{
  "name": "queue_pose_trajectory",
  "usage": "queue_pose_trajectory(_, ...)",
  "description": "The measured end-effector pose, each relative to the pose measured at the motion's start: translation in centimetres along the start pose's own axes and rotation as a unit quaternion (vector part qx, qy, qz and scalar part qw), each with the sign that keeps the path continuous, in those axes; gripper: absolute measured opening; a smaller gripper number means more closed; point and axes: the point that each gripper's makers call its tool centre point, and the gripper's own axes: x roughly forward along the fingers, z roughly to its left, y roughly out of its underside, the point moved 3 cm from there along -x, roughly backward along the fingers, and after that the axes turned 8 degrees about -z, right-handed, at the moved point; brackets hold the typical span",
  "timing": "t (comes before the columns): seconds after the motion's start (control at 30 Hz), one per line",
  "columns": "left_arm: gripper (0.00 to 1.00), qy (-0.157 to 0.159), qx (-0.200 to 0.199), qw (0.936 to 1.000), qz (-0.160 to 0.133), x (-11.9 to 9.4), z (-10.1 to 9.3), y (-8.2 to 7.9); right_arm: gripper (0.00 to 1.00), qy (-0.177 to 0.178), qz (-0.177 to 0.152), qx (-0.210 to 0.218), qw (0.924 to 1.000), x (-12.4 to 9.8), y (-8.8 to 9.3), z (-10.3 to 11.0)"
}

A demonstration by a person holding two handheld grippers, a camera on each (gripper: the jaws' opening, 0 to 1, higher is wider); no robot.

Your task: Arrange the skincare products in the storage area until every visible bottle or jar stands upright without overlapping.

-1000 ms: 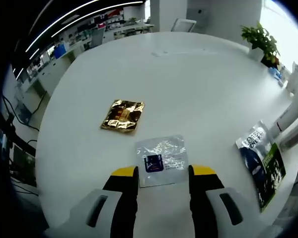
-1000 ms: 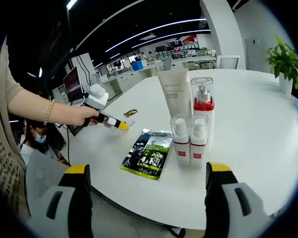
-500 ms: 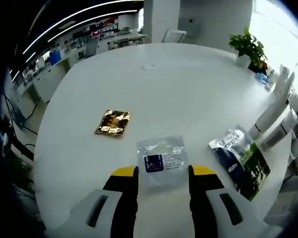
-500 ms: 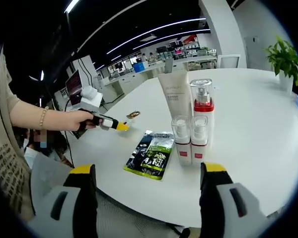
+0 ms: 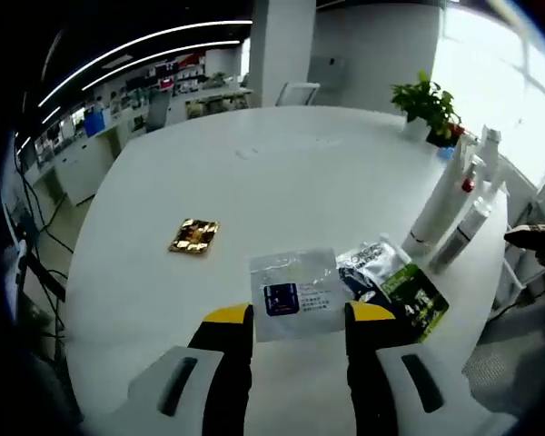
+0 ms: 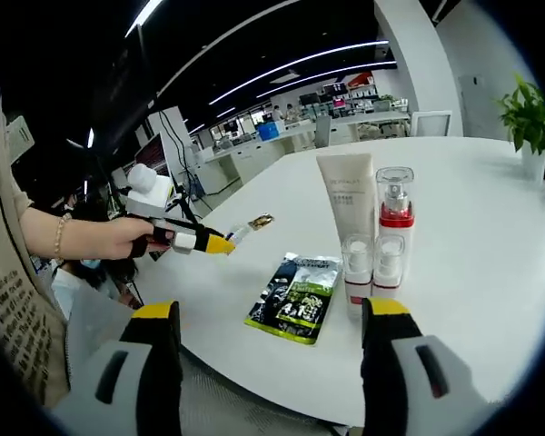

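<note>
Clear sachet [image 5: 296,292] clamped in left hand-held gripper [image 5: 297,313] — right hand-held gripper [image 6: 263,307] spread wide, holding nothing.

1. Dark green sachet [image 6: 295,298] on desk: white print, too small to read.
2. Clear sachet [image 5: 296,293]: blue label, illegible.
3. White tube [image 6: 347,195]: faint line of txt, unreadable.

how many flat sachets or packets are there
3: a clear sachet held in the left tongs, a gold packet lying alone on the table, and a green-black packet lying before the upright bottles.
</note>
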Motion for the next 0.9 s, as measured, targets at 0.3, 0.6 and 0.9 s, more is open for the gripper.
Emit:
queue_pose_trajectory(0.3,0.38,0.034,0.035,0.9984,-0.028,-3.4,-3.1,-0.5,0.71,-0.047,0.0,0.021,0.9987,2.0,-1.0,2.3)
queue_pose_trajectory(0.6,0.38,0.053,0.091,0.9934,-0.046,-5.8,-5.8,-1.0,0.58,-0.086,0.0,0.034,0.9957,4.4,-2.1,4.2)
queue_pose_trajectory(0.9,0.38,0.066,0.134,0.9871,-0.058,-7.1,-8.0,-1.3,0.39,-0.11,-0.011,0.046,0.9928,6.2,-3.0,5.2)
